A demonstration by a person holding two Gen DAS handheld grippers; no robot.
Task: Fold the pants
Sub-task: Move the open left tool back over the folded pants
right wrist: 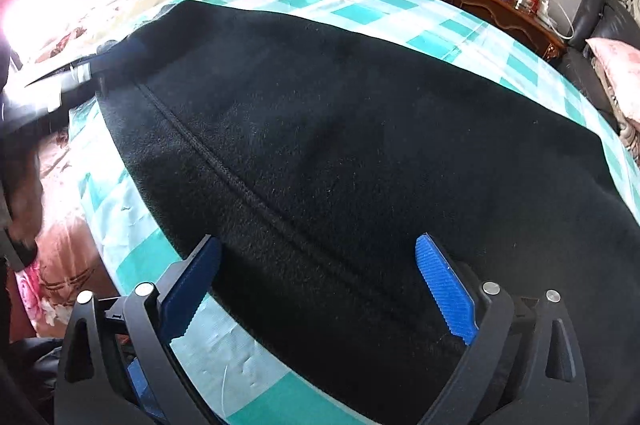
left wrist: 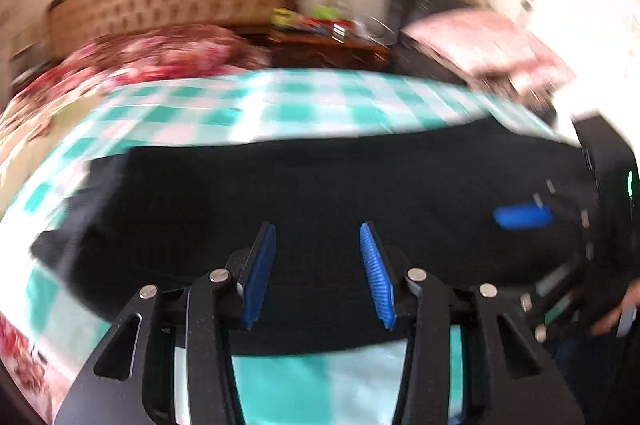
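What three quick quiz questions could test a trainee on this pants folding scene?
1. True or false: the pants are black.
2. What pattern is on the sheet under the pants? A) teal checks B) red stripes C) plain grey
3. Fill in: neither the left gripper nor the right gripper has its pads pressed on the ____.

Key: 1 true; 2 A; 3 pants.
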